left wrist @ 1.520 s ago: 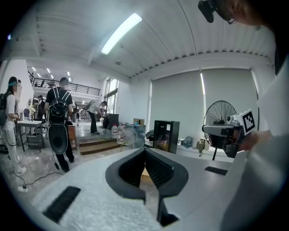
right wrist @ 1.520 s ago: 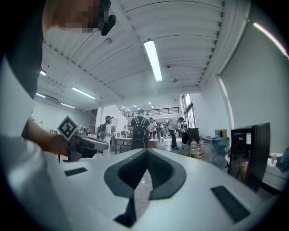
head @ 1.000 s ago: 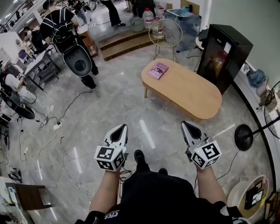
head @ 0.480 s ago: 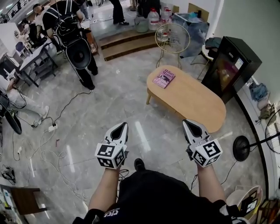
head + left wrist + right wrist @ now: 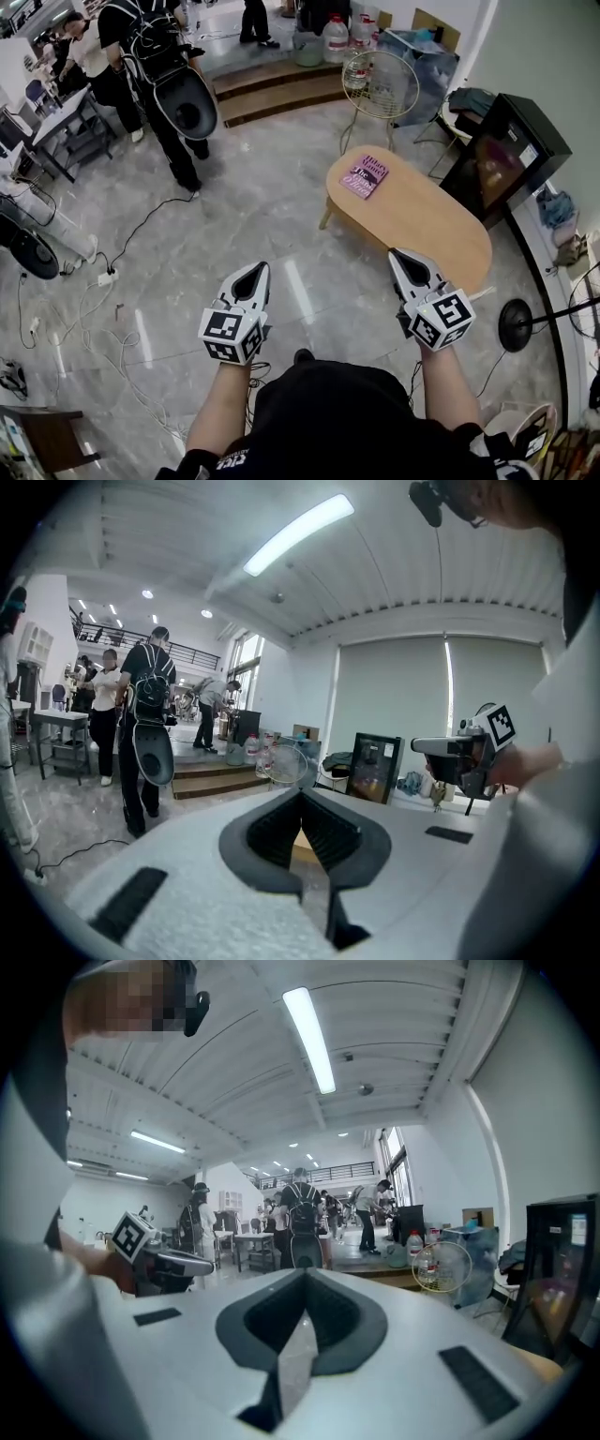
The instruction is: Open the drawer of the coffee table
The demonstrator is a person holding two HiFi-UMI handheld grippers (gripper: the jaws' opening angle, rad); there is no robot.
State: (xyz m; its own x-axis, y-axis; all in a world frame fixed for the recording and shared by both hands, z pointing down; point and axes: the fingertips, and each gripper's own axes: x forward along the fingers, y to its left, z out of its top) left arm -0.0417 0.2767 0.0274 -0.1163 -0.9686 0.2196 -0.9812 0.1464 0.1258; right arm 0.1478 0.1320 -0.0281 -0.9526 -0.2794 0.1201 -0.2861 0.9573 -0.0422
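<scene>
Head view — one coffee table [image 5: 433, 225], one book [image 5: 365, 175]; left gripper [image 5: 254, 271], right gripper [image 5: 397, 255]: fingers clenched, apparently empty.

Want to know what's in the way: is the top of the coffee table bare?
No, a pink book lies near the far end of the coffee table.

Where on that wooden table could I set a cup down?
The coffee table is bare on top from the pink book at its far end to the near end by the right gripper. The floor left of it is open too. It is crowded by the black cabinet on its right and among the cables at far left.
</scene>
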